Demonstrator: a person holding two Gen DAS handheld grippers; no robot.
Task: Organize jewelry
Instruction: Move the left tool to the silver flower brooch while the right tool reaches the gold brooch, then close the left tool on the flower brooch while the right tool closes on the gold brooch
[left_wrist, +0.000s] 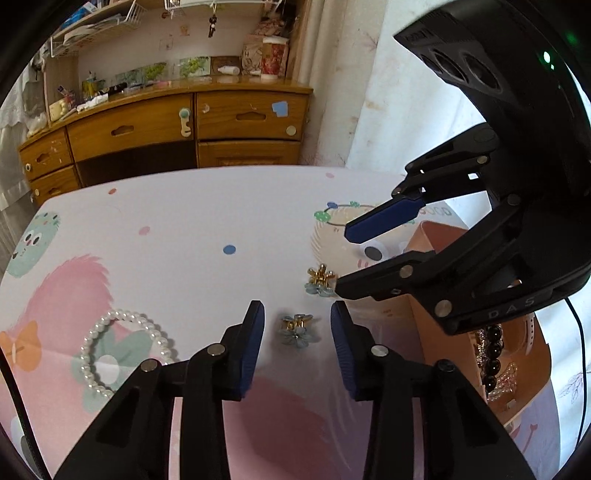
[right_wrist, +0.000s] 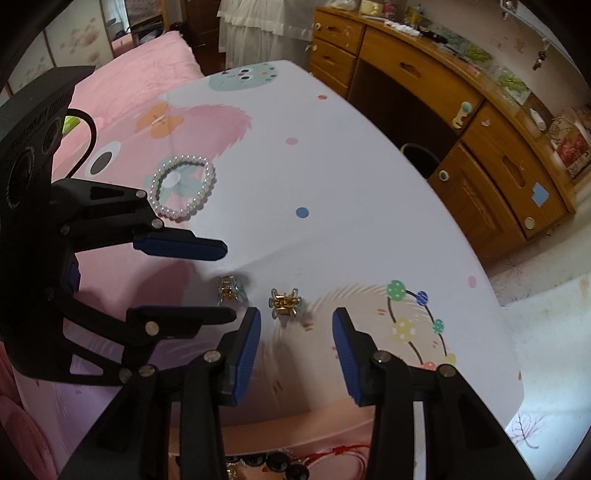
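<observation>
Broadly, a white worktop (left_wrist: 192, 221) printed with pastel cartoon monsters carries everything. At its right edge sits a peach-coloured open box (left_wrist: 436, 240) holding dark beaded bracelets. A white pearl bracelet (left_wrist: 122, 350) lies near left. Both tongs stand partly open, gripping nothing: the left tongs (left_wrist: 297, 332) straddle one pale-blue flower hair clip with gold teeth (left_wrist: 296, 329), pads clear of it; the right tongs (right_wrist: 296, 325) hover just beside a second blue-and-gold flower clip (left_wrist: 320, 280), farther off.

Two close, downward wrist views, shared tabletop (left_wrist: 184, 221)
</observation>
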